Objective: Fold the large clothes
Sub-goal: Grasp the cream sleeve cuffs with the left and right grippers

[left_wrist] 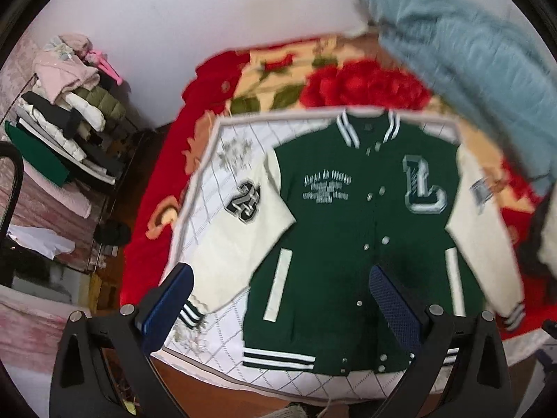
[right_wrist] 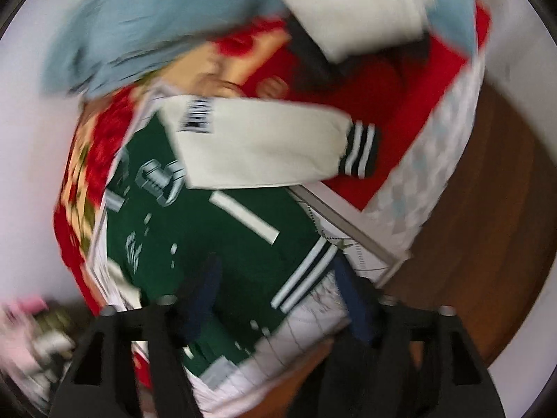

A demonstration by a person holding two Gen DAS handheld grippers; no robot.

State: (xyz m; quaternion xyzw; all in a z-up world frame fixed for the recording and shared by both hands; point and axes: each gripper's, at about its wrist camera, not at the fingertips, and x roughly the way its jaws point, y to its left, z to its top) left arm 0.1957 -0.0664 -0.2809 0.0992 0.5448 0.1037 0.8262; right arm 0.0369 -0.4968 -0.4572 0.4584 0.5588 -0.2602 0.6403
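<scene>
A green varsity jacket (left_wrist: 348, 230) with cream sleeves lies spread flat, front up, on a white quilted mat (left_wrist: 222, 174) on the bed. It has a large "L" patch on the chest and striped cuffs and hem. My left gripper (left_wrist: 282, 299) is open and empty, held above the jacket's lower hem. In the blurred right wrist view the jacket (right_wrist: 216, 244) lies turned, its cream sleeve (right_wrist: 264, 146) stretched toward the bed's edge. My right gripper (right_wrist: 278, 299) is open and empty above the striped hem.
A red floral blanket (left_wrist: 362, 83) covers the bed. A light blue garment (left_wrist: 480, 62) is heaped at the back right. A rack (left_wrist: 66, 129) stacked with folded clothes stands at the left. Brown wooden floor (right_wrist: 487, 230) borders the bed.
</scene>
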